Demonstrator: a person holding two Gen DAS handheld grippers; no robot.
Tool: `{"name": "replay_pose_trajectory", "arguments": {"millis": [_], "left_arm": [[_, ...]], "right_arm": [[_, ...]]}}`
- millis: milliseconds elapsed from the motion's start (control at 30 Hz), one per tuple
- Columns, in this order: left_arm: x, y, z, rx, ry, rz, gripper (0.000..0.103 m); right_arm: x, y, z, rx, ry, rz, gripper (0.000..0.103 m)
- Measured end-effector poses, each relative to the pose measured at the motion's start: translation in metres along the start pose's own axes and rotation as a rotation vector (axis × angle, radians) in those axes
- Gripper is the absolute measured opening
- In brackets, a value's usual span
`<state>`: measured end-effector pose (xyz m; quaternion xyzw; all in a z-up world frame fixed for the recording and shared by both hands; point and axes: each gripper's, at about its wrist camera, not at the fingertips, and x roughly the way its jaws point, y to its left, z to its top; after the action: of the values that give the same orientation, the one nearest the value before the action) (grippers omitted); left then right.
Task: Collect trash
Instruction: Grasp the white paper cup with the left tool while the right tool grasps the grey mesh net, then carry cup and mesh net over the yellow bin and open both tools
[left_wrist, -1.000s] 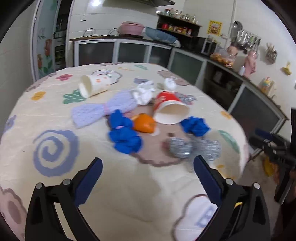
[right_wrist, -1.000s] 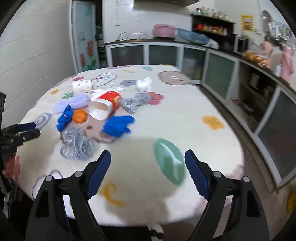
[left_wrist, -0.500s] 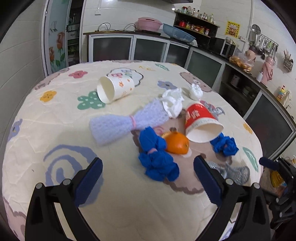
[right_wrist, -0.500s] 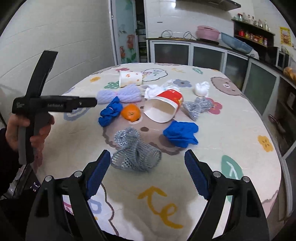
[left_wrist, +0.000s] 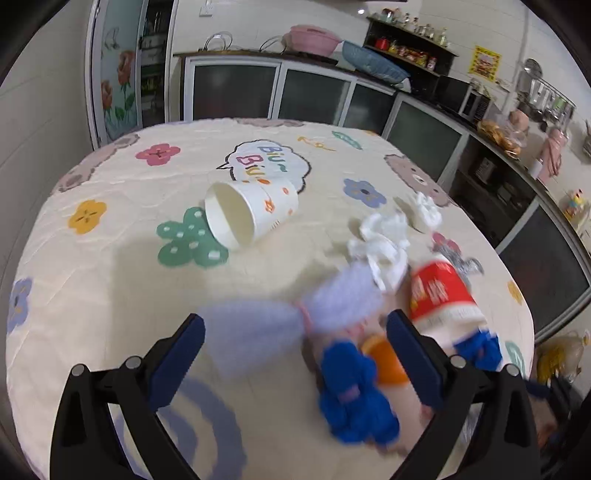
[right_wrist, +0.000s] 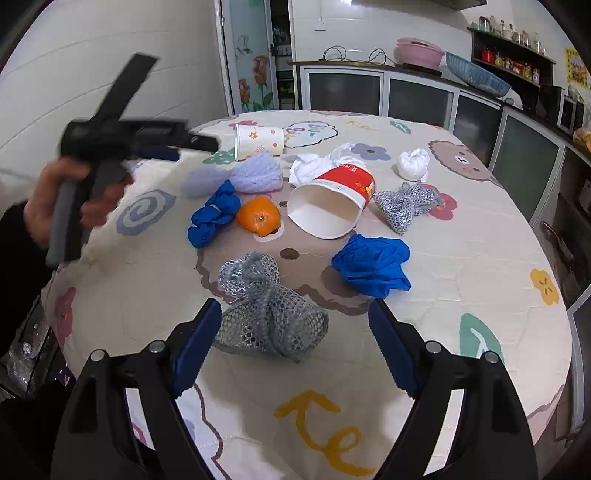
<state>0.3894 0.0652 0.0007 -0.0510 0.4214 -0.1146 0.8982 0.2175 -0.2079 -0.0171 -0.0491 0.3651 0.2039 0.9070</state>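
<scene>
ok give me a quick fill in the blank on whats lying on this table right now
1. The red paper cup lies on its ____, its mouth toward the right wrist camera.
2. The round fruit between the knotted blue cloth and the red cup is coloured ____.
3. The grey mesh bundle nearest the right gripper lies on the table, and the jaws stand ____.
4. The white paper cup printed with small orange marks lies with its mouth toward a ____ flower on the tablecloth.

Missing words: side; orange; open; green
</scene>
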Motion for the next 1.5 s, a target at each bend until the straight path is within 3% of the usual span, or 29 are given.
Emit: {"name": "replay_pose_trajectory", "arguments": {"millis": [367, 567, 667, 700, 800, 900, 967, 1067, 1167, 1300, 1500], "left_arm": [[0.069, 0.017, 0.042, -0.058, 0.102, 0.015, 0.095], [0.099, 0.032, 0.056, -0.165, 0.161, -0.038, 0.095], [0.104, 0.029, 0.062, -0.166, 0.156, -0.043, 0.094], [0.106, 0.029, 0.063, -0.168, 0.154, -0.044, 0.092], [0.111, 0.028, 0.065, -0.187, 0.164, -0.061, 0.073], [0.113, 0.028, 0.065, -0.199, 0.177, -0.085, 0.043], [0.117, 0.030, 0.064, -0.219, 0.192, -0.129, 0.016], [0.114, 0.029, 0.065, -0.207, 0.173, -0.129, 0.007], [0.105, 0.026, 0.068, -0.186, 0.146, -0.126, 0.005], [0.094, 0.031, 0.066, -0.220, 0.140, -0.177, 0.005], [0.060, 0.036, 0.054, -0.193, 0.081, -0.215, 0.005]], "right_arm": [[0.014, 0.004, 0.004, -0.028, 0.023, 0.006, 0.077], [0.022, 0.002, 0.006, -0.019, 0.049, 0.035, 0.075], [0.024, 0.004, 0.005, -0.031, 0.061, 0.046, 0.073], [0.027, 0.004, 0.004, -0.037, 0.069, 0.045, 0.071], [0.031, 0.006, 0.003, -0.049, 0.090, 0.046, 0.061], [0.032, 0.007, 0.004, -0.060, 0.100, 0.053, 0.039], [0.031, 0.009, 0.004, -0.061, 0.102, 0.058, 0.026], [0.028, 0.009, 0.004, -0.051, 0.098, 0.059, 0.018], [0.025, 0.008, 0.004, -0.031, 0.088, 0.055, 0.013], [0.014, 0.005, 0.005, 0.004, 0.058, 0.057, 0.011], [-0.010, 0.006, 0.006, 0.028, 0.007, 0.049, 0.011]]}}
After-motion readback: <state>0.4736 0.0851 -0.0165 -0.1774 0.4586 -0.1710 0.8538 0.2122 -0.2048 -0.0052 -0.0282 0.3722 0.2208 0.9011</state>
